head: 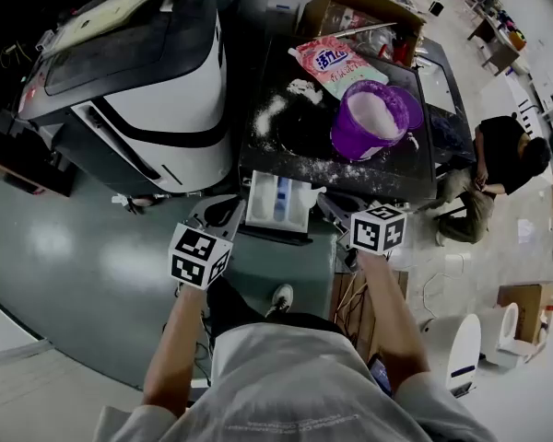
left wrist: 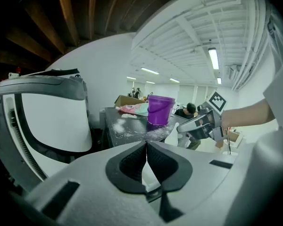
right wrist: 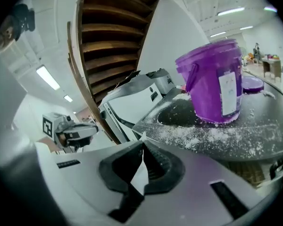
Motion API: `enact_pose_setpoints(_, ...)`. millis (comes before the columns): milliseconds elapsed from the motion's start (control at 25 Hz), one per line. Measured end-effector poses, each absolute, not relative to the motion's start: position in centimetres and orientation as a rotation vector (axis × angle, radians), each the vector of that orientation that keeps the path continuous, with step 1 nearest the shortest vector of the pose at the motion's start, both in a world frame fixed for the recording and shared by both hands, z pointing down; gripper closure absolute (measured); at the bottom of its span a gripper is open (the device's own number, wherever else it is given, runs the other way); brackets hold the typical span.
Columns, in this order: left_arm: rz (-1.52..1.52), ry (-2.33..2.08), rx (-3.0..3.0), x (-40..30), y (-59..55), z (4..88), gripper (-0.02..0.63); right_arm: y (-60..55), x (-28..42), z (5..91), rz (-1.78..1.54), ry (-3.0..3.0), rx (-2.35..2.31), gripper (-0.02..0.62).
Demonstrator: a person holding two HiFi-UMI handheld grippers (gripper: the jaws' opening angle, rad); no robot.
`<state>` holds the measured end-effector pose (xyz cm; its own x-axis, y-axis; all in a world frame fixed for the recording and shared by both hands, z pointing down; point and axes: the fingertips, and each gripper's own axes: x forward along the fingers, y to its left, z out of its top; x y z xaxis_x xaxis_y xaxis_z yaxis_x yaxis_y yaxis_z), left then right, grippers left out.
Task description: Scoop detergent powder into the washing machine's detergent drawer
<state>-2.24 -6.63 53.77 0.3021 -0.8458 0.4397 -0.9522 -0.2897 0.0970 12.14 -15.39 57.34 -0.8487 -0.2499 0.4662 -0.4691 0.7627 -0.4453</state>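
Note:
A purple bucket (head: 373, 118) (left wrist: 159, 111) (right wrist: 216, 84) holding white powder stands on the washing machine's black top (head: 286, 155), which is strewn with spilled powder. Its purple lid (head: 413, 107) lies beside it. A pink detergent bag (head: 336, 63) lies further back. The white detergent drawer (head: 281, 199) sticks out open at the machine's front edge. My left gripper (head: 223, 212) (left wrist: 146, 145) hovers just left of the drawer, shut and holding nothing. My right gripper (head: 336, 212) (right wrist: 142, 147) is just right of it, also shut with nothing held.
A second white and black machine (head: 138, 81) stands to the left. An open cardboard box (head: 350, 12) sits behind the bag. A person (head: 507, 159) crouches on the floor at the right. A white appliance (head: 461, 343) and another box (head: 525, 302) lie at the lower right.

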Motion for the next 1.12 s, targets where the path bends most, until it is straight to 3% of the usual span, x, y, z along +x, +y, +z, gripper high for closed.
enact_pose_setpoints(640,0.417,-1.595,2.199,-3.7,-7.0,56.6,0.596,-14.8,9.0,61.1,0.074,-2.369,0.373,0.586)
enact_pose_setpoints(1120,0.342,-1.596,2.143,-4.2,-5.5,57.5,0.597,-14.9,8.3,62.1,-0.149,-2.294,0.318,0.586)
